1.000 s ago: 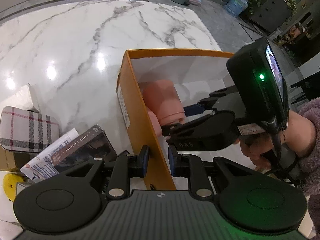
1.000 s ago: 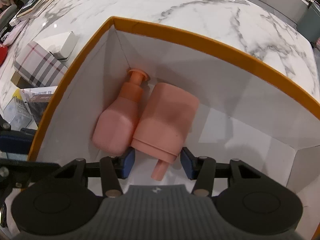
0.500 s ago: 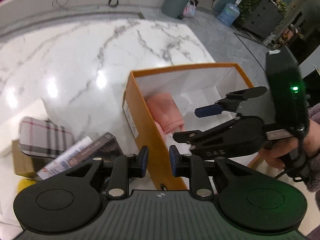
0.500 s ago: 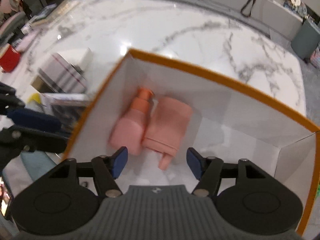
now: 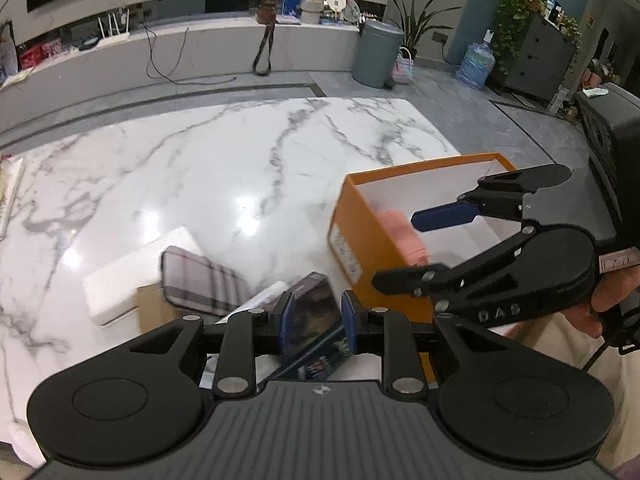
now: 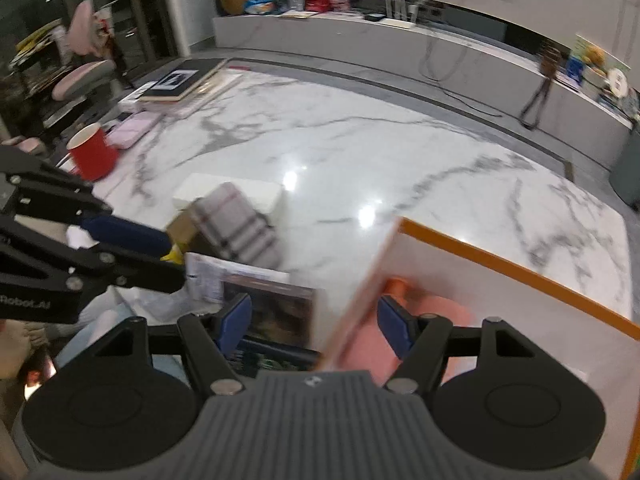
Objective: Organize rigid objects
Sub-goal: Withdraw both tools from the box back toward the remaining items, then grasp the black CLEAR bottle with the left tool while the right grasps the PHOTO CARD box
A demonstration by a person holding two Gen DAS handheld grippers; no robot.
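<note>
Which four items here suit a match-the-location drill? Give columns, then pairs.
Items:
1 pink bottles
2 red mug
3 plaid pouch
4 dark photo box

Places:
A between the left gripper fingers' line of sight
B inside the orange box
C far left on the marble table
D lying over a brown carton

Pairs: 1-B, 2-C, 3-D, 4-A
</note>
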